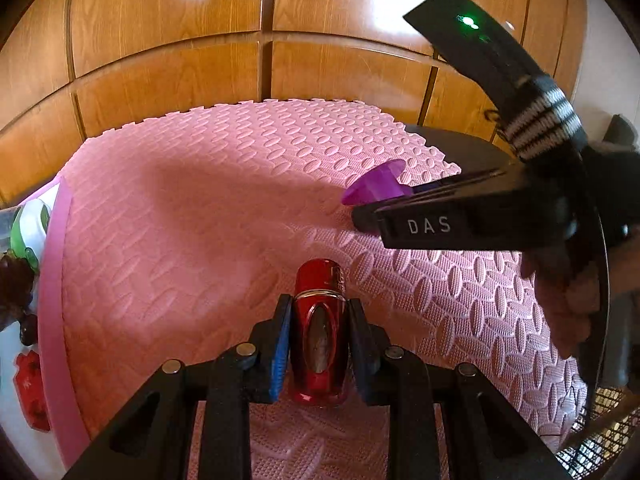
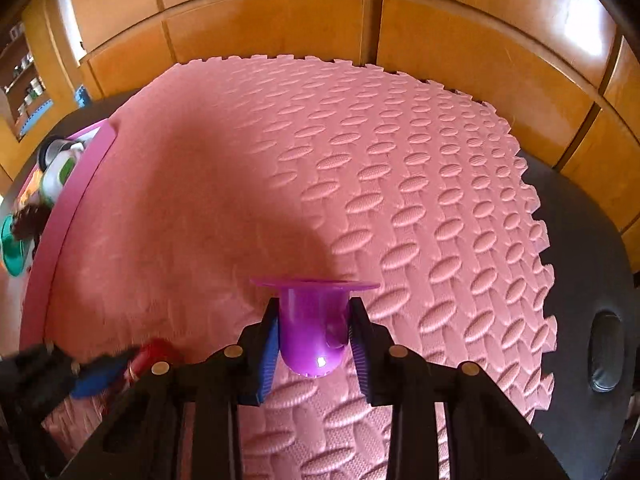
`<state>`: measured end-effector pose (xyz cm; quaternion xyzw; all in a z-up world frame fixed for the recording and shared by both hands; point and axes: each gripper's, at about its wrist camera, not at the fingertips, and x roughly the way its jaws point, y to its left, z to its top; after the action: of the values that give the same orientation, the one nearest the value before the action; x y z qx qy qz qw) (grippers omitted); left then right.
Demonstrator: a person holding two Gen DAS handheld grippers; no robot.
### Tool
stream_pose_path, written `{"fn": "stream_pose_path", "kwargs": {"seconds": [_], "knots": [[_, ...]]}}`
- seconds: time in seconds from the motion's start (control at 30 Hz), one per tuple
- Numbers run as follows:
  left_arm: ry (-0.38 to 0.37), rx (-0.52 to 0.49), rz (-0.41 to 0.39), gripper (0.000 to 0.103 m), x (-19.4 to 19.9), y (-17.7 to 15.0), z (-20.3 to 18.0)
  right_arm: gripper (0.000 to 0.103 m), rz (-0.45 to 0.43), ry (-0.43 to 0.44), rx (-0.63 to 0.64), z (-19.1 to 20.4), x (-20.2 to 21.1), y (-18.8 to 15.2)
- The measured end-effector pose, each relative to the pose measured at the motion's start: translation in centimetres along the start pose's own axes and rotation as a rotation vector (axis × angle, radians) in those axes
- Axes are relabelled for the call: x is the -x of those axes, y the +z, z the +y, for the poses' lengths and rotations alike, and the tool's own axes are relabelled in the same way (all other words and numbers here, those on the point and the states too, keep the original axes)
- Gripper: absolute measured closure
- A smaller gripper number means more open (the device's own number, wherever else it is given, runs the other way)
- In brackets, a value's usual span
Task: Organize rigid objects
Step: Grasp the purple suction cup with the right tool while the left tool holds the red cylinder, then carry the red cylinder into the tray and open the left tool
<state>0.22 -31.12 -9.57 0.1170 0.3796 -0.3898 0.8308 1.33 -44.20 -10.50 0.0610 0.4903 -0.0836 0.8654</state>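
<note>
Left fingers [image 1: 318, 330] closed tight on red glossy capsule-shaped piece [image 1: 318, 320], held low over pink foam mat [image 1: 180, 220], near side. Looks hard, smooth, slick; pads on its flanks, grip across narrow waist seems best.

Right fingers [image 2: 314, 330] clamped on purple plastic cup-shaped piece [image 2: 310, 336], flange [image 2: 314, 283] pointing far, just above mat, right of red one. Judging light, stiff, rounded, could twist in pads; hold barrel below flange.

Pink-rimmed tray [image 1: 52, 280] with sorted items at left edge, likely drop point.
</note>
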Motion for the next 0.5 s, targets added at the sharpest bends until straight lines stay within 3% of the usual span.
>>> {"fn": "stream_pose_path", "kwargs": {"seconds": [0.17, 0.5], "knots": [[0.011, -0.011, 0.001, 0.076, -0.23, -0.01, -0.16, 0.07, -0.086, 0.028, -0.022, -0.57, 0.43, -0.94], [0.043, -0.041, 0.002, 0.076, -0.37, -0.02, -0.5, 0.069, -0.072, 0.007, 0.008, -0.07, 0.26, -0.54]]}}
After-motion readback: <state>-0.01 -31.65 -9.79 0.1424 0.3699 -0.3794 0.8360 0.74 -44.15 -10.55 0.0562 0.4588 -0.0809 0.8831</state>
